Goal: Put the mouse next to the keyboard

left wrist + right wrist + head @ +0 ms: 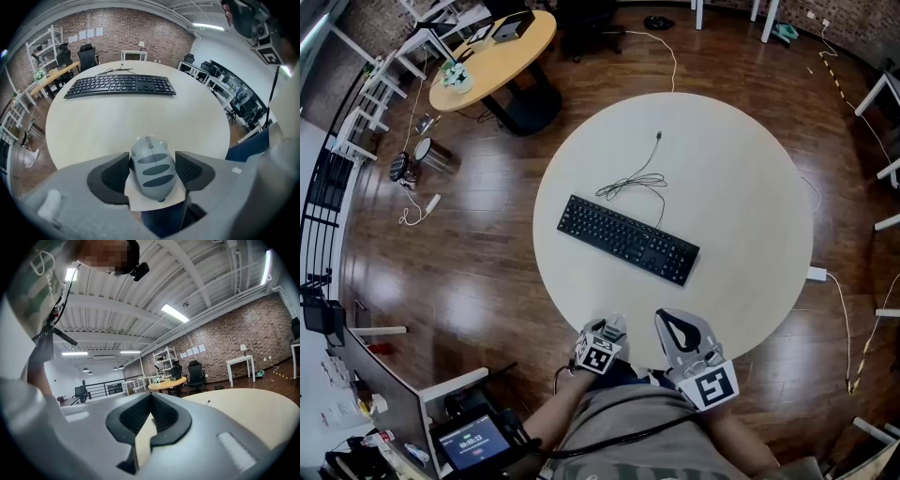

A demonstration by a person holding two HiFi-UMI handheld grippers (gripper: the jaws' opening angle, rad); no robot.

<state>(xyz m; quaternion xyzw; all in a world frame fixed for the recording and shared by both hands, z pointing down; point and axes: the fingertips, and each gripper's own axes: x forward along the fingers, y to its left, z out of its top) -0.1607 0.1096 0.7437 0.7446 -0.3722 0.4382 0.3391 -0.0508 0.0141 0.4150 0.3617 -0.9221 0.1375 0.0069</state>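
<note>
A grey mouse [152, 169] with dark stripes sits between the black pads of my left gripper [153, 161], which is shut on it above the near edge of the round beige table [117, 123]. From the head view, that left gripper [612, 328] hovers at the table's [741, 187] front rim. The black keyboard [628, 240] lies slantwise mid-table, seen across the table as the keyboard [121, 85] in the left gripper view. My right gripper [671, 324] hangs beside the left one; this right gripper [151, 396] is shut with nothing in it and tilted up toward the ceiling.
The keyboard's thin black cable [634, 180] loops behind it toward the far side. A white adapter [817, 274] lies off the table's right rim. An oval wooden table [492, 54] stands far left. The person's torso [656, 441] is just behind both grippers.
</note>
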